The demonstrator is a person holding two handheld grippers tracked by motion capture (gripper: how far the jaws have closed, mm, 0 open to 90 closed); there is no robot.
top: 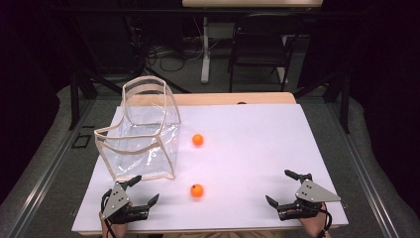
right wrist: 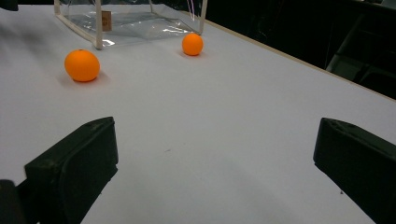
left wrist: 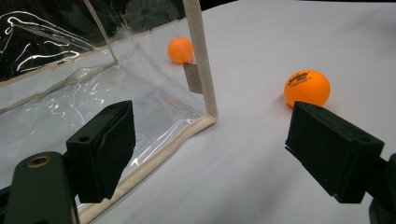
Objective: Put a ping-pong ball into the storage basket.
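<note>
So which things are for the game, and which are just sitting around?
Probably for the job (a guess):
- clear bag
- near ball
- far ball
- left tool, open
- right tool, open

Just lying about:
- chair behind the table
- cables on the floor

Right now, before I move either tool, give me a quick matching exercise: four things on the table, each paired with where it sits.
Things:
1. clear bag
2. near ball
3. far ball
4. right tool

Places:
A. beside the bag's right wall
B. table's left half, standing open
C. near right corner, jaws apart
D. near edge, between the two tools

Pairs: 1-B, 2-D, 3-A, 4-C
</note>
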